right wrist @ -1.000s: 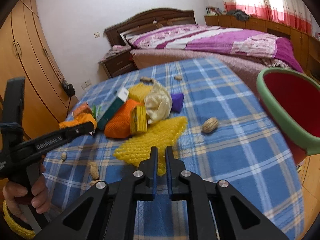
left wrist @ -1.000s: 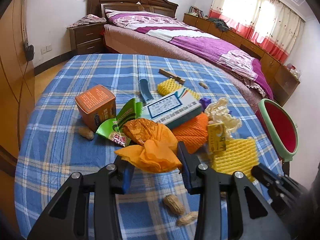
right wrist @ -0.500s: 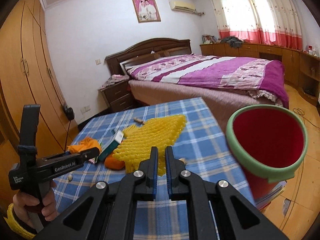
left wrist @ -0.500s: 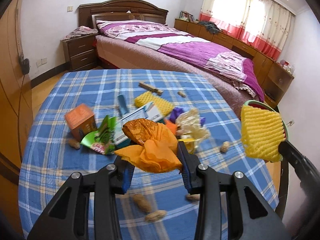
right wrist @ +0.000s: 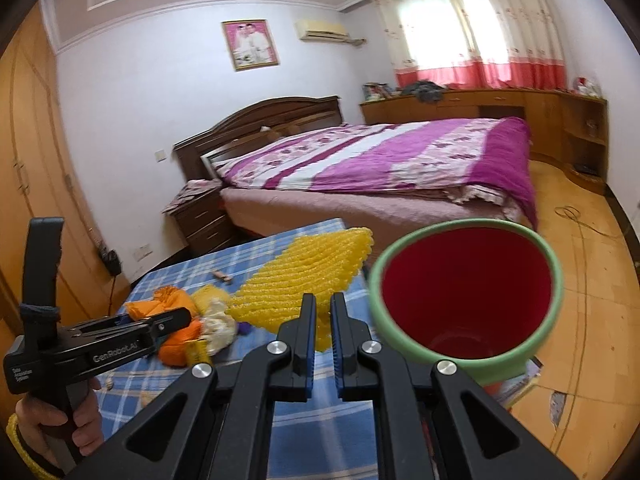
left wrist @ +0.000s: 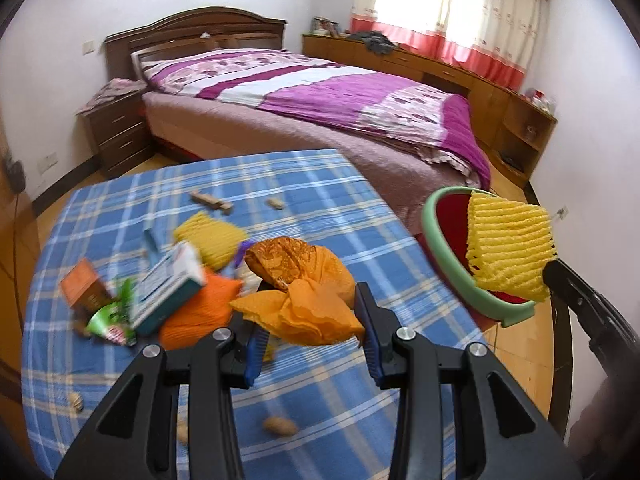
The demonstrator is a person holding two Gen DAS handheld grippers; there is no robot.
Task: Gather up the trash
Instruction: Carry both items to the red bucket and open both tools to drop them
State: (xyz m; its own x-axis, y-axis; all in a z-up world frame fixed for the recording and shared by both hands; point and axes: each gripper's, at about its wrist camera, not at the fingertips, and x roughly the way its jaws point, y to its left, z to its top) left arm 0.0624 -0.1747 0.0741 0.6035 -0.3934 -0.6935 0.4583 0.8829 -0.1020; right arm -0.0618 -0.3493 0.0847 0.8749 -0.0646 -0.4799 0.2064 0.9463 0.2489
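Observation:
My left gripper [left wrist: 308, 344] is shut on a crumpled orange bag [left wrist: 304, 288] and holds it above the blue checked table [left wrist: 320, 392]. My right gripper [right wrist: 324, 320] is shut on a yellow foam net [right wrist: 308, 280], lifted just left of the red bin with a green rim [right wrist: 468, 300]. In the left wrist view the net [left wrist: 508, 248] hangs over the bin [left wrist: 452, 276] off the table's right edge. More trash lies on the table: a white and teal box [left wrist: 168, 288], an orange net [left wrist: 196, 316], a green wrapper [left wrist: 112, 316], an orange carton [left wrist: 84, 288].
Peanuts [left wrist: 280, 426] and a wooden piece [left wrist: 210, 202] lie on the table. A bed [left wrist: 312, 100] with a purple cover stands behind, a nightstand [left wrist: 116, 128] to its left, wardrobes [right wrist: 28, 184] on the far left. The left gripper also shows in the right wrist view [right wrist: 120, 336].
Both grippers rose and swung right towards the bin. The yellow net went from beside the table's edge to over the bin's rim. The orange bag stayed in the left gripper.

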